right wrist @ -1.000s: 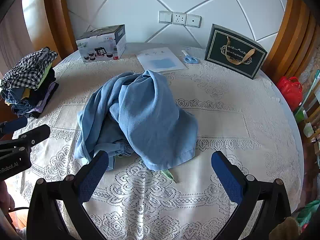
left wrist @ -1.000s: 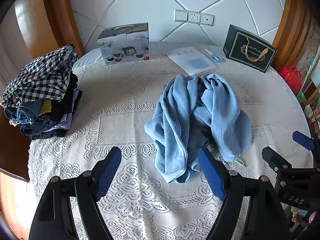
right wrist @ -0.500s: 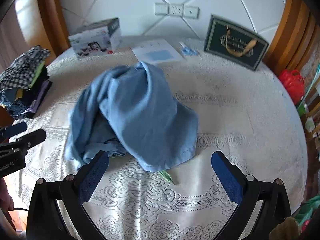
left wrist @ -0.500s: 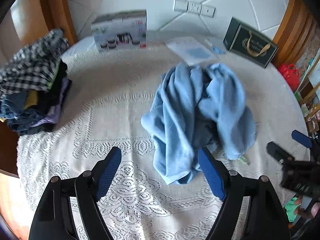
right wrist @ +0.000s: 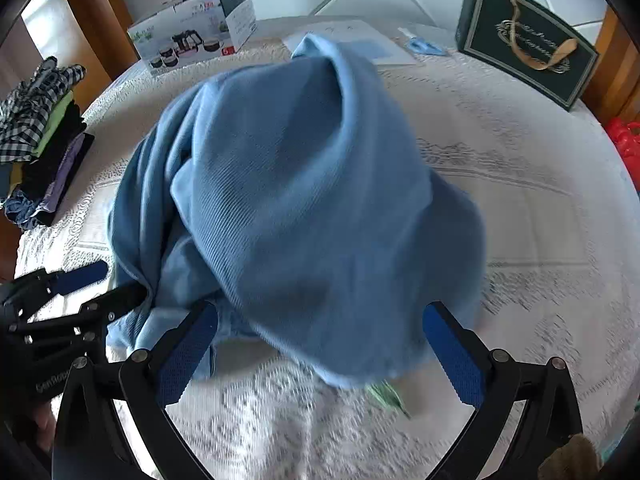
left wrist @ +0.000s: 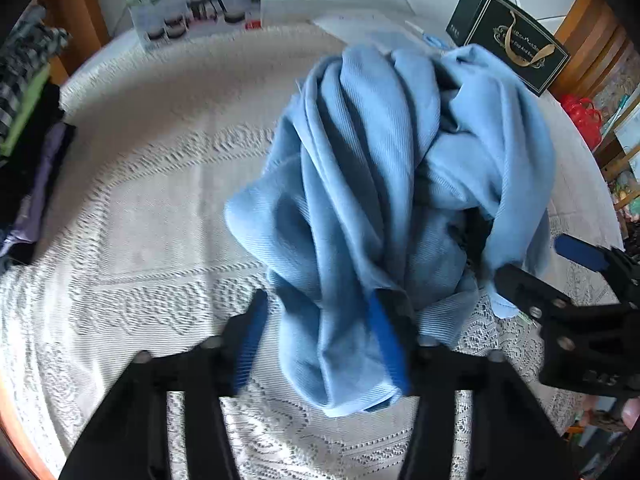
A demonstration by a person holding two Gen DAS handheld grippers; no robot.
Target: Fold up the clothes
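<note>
A crumpled light blue garment (left wrist: 384, 184) lies heaped on the lace-covered round table (left wrist: 152, 200); it also fills the right wrist view (right wrist: 304, 208). My left gripper (left wrist: 320, 348) is open, its fingers astride the garment's near left fold. My right gripper (right wrist: 320, 356) is open, its fingers either side of the garment's near hem. The right gripper also shows at the right edge of the left wrist view (left wrist: 560, 276), and the left gripper at the left edge of the right wrist view (right wrist: 92, 284).
A stack of folded clothes (right wrist: 40, 128) sits at the table's left edge. At the back stand a white product box (right wrist: 196, 20), papers (right wrist: 360, 44), blue scissors (right wrist: 424, 46) and a dark gift bag (right wrist: 528, 56). A small green tag (right wrist: 386, 394) lies by the hem.
Both grippers have moved forward and down onto the garment, which now fills both views. The left jaws have narrowed around the near fold.
</note>
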